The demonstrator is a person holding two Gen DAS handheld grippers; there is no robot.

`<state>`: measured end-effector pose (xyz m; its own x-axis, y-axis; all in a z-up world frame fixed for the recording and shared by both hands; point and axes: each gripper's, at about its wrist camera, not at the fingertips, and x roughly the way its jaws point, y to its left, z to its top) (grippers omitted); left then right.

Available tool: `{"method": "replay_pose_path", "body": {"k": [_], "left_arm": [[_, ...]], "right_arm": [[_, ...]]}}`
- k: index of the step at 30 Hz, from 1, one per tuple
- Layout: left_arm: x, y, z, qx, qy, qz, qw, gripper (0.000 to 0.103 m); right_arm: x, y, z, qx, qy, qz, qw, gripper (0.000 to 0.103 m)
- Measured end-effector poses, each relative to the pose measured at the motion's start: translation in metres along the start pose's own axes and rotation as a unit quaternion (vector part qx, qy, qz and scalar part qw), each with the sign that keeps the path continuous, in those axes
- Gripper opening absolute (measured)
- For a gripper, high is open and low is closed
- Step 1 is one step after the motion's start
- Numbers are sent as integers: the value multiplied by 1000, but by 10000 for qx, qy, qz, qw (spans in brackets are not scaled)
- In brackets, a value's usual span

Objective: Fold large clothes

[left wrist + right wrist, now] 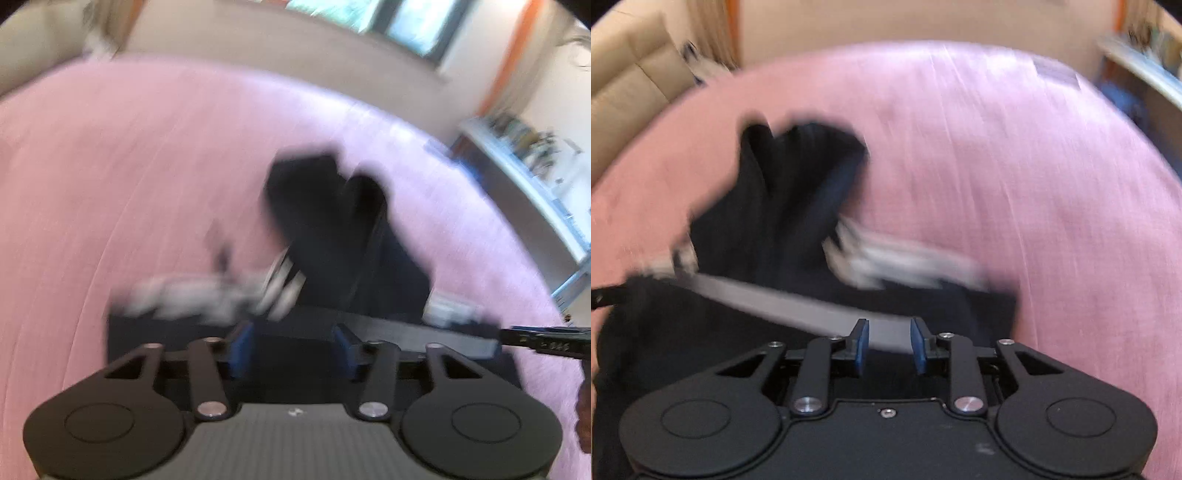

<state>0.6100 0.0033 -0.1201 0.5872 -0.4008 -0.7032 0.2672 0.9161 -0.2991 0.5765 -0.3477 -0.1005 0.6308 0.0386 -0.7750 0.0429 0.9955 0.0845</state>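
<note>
The black garment [783, 206] lay on the pink bedspread [1015, 166], near its front edge. In the right wrist view it reached from a bunched, raised end toward the far left down to a broader dark mass just under the camera. A grey band [768, 295] crossed it at a slant, and a pale, whitish patch [897, 262] lay on it to the right of the middle; blur kept both from being told further. In the left wrist view the garment [332, 229] showed the same: two dark upright folds in the middle of the bedspread [129, 166], a pale smear to their left, and the grey band running off to the right.

The right gripper [889, 345] hung just over the band with its blue pads [862, 345] narrowly apart and nothing pinched between them. The left gripper [293, 349] stood wider, its blue pads [242, 349] clear of the cloth, dark fabric showing in the gap below.

Around the bed: a beige sofa [631, 85] at the far left, a plain wall behind, a window [406, 26] above it, an orange strip [509, 55] on the wall, and a cluttered shelf [535, 158] to the right. A dark part, too blurred to name, jutted in at the right edge of the left view.
</note>
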Motion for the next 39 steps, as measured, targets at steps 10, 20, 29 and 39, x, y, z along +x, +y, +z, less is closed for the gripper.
{"method": "replay_pose_path", "body": {"k": [10, 20, 29, 39], "left_arm": [[155, -37, 154, 709, 157, 363, 9967, 60], [202, -20, 150, 783, 540, 553, 9939, 10], [138, 61, 119, 32, -7, 570, 9984, 11], [109, 71, 81, 1167, 601, 687, 9890, 46]], "right_arm": [[119, 51, 121, -273, -519, 421, 9974, 46], [195, 86, 133, -811, -139, -244, 9963, 7], [122, -24, 87, 64, -480, -398, 9980, 19], [104, -51, 68, -380, 134, 206, 9990, 68]]}}
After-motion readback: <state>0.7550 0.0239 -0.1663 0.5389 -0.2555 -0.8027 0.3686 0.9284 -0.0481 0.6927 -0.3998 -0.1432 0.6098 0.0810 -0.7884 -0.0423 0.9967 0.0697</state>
